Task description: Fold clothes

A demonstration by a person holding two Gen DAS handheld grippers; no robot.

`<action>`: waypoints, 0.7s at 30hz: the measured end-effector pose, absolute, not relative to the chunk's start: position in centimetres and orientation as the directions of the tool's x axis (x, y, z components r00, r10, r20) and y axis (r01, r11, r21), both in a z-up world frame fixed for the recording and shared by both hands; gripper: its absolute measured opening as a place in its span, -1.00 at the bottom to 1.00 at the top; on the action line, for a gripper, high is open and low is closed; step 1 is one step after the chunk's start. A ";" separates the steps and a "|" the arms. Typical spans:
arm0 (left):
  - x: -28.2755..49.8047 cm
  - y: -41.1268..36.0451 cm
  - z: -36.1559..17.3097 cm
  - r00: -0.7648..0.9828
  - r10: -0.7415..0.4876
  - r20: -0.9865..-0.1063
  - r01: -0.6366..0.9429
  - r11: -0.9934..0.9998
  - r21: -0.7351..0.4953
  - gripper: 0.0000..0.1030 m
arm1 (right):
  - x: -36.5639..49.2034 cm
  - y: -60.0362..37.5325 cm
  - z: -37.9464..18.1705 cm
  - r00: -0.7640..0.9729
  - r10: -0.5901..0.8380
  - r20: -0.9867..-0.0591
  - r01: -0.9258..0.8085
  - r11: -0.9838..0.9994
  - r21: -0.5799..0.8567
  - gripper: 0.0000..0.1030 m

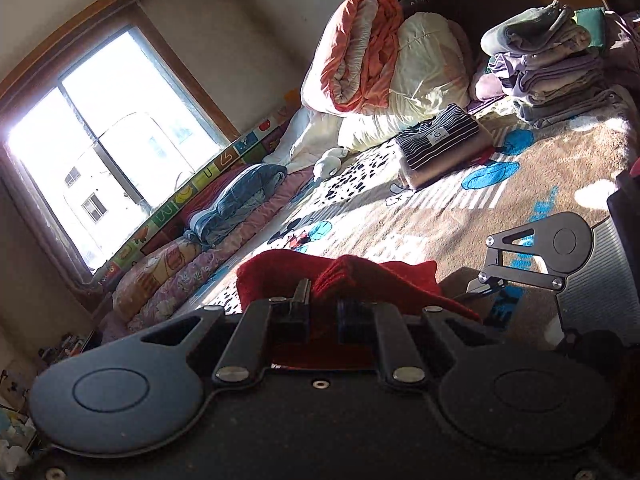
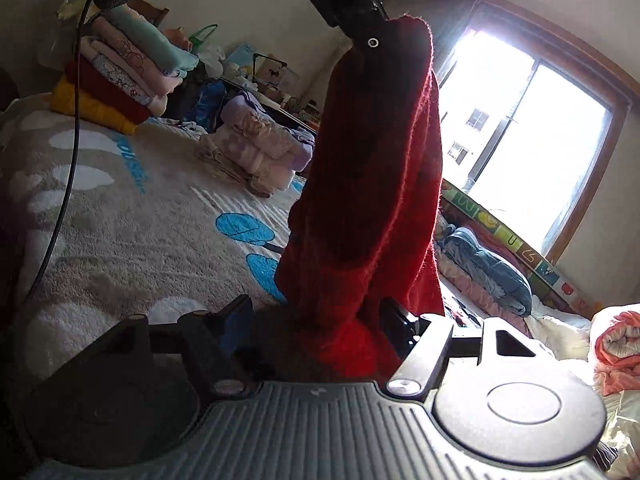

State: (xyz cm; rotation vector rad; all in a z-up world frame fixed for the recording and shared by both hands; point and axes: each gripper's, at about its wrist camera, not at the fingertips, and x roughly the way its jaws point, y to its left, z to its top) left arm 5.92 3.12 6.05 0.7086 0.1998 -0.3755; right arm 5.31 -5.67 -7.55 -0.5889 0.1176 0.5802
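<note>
Left wrist view: the left gripper (image 1: 320,300) is seen with its jaws drawn close together on a bunched fold of the red knitted garment (image 1: 360,280), which is pinched right at the jaw tips above the patterned bed blanket (image 1: 440,208). The right gripper (image 1: 532,256) is seen just beside it, at the right edge. The bite looks shallow and bulky; a slip is judged likely if the knit is pulled hard, since several layers are gathered unevenly. Folded piles, including a striped folded top (image 1: 438,136) and a grey and lilac stack (image 1: 556,64), lie further back and could be disturbed by a wide swing. Right wrist view: the red knitted garment (image 2: 372,184) is seen hanging as a long, narrow, doubled column from the left gripper (image 2: 370,26) at the top down to the right gripper (image 2: 320,320), whose jaws are set narrowly about its lower end; the actual contact is hidden by cloth, so a firm hold cannot be confirmed. The fabric looks thick, fuzzy and limp, backlit by the window (image 2: 520,120). Twisting is judged a risk, so that a skewed fold would be laid on the bed.
</note>
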 end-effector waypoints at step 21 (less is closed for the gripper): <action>5.4 4.9 13.7 0.900 -0.333 -0.281 0.421 0.831 0.364 -0.79 | 7.0 -19.4 10.9 0.731 0.629 -0.265 -0.673 0.730 -0.124 -0.80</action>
